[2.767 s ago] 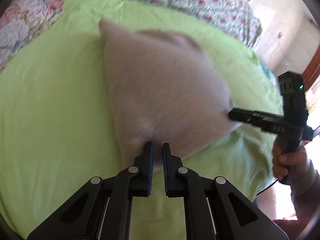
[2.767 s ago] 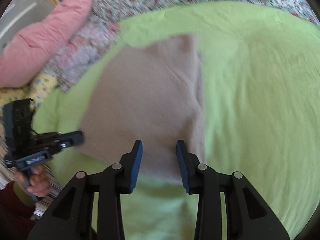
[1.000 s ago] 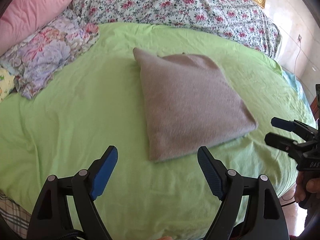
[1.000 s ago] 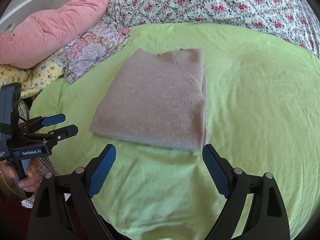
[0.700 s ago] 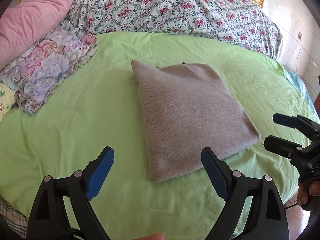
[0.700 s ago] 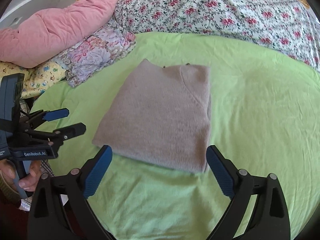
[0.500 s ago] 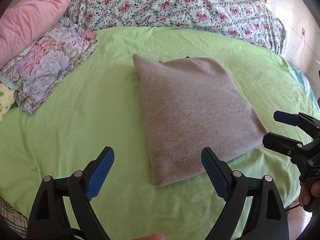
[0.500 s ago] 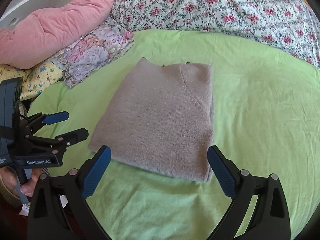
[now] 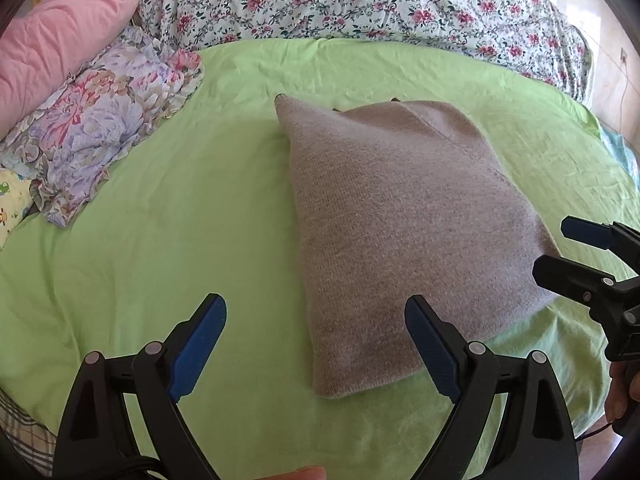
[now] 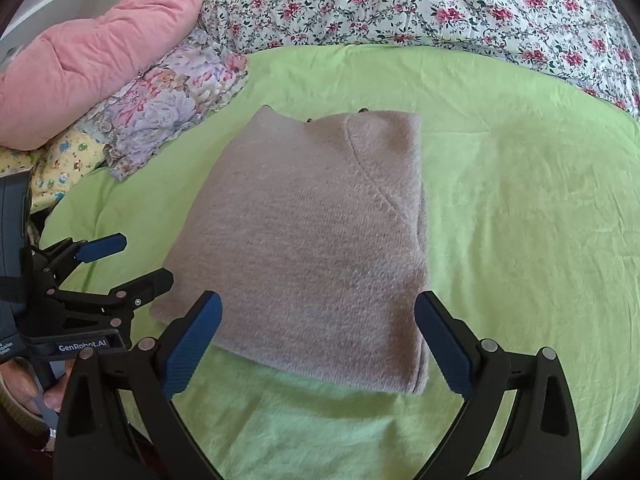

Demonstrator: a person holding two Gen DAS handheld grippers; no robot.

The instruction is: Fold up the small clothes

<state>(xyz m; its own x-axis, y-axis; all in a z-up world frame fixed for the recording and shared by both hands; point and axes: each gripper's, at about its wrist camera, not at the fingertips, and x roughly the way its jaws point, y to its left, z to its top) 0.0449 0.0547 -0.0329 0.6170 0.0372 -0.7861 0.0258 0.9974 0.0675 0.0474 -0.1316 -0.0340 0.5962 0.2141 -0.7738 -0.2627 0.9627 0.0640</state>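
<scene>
Folded garment (image 9: 404, 224): beige-grey knit, laid flat as a rough rectangle on the green sheet (image 9: 180, 220) of the bed, at centre frame in both views; a diagonal seam is seen at its upper right in the right wrist view.

Left gripper (image 9: 316, 344): lower frame, jaws spread wide, nothing held; the garment's near corner is seen between them.

Right gripper (image 10: 316, 340): lower frame, jaws spread wide, nothing held; the garment's near edge is framed between them.

Surroundings:
- Floral bedspread (image 10: 440, 4), white with red roses, across the top of the frame.
- Pink quilt (image 10: 92, 64), upper left.
- Purple floral cloth (image 9: 104, 128), crumpled, left of the garment and apart from it.
- Yellow printed fabric (image 10: 68, 156), at the left edge.

Nothing is seen lying on the garment.
</scene>
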